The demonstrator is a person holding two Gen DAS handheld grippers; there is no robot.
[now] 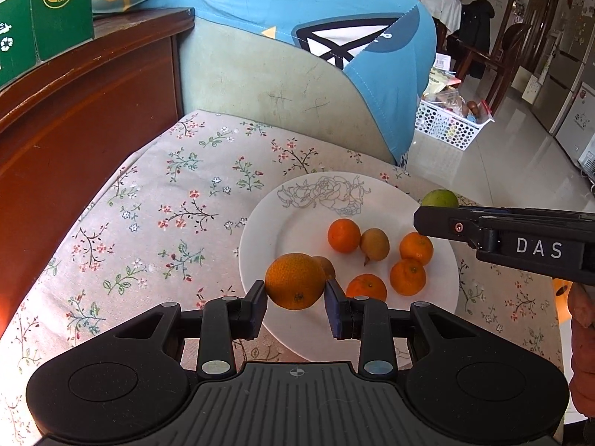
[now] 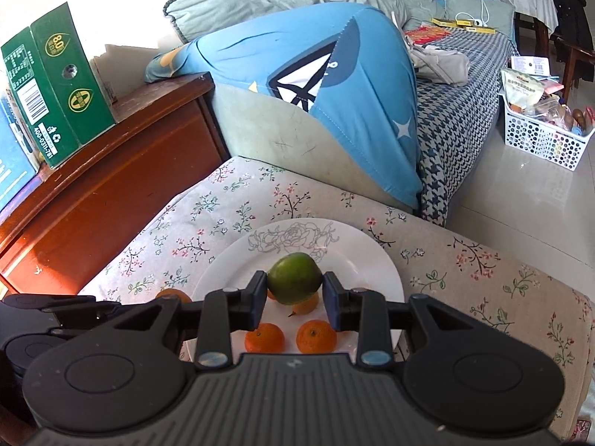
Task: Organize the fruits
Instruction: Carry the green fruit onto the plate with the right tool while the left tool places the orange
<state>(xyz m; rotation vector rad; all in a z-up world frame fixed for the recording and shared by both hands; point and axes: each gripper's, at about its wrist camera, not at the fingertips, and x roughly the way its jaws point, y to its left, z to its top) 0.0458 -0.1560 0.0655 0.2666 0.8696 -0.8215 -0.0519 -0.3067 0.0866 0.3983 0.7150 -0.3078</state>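
The left gripper (image 1: 295, 290) pinches an orange (image 1: 295, 281) between its pads, held above the near rim of the plate (image 1: 282, 223). The right gripper (image 2: 295, 290) pinches a green fruit (image 2: 295, 278), also above the plate. On the plate lie four small tangerines (image 1: 344, 235) and a brownish fruit (image 1: 375, 244) among them. The plate sits on a floral cloth (image 1: 167, 204), near its right edge.

"DAS" on right hand-held gripper (image 1: 438, 219) (white capitals); "8.0", "400-0311-781" on green carton (image 2: 59, 85).
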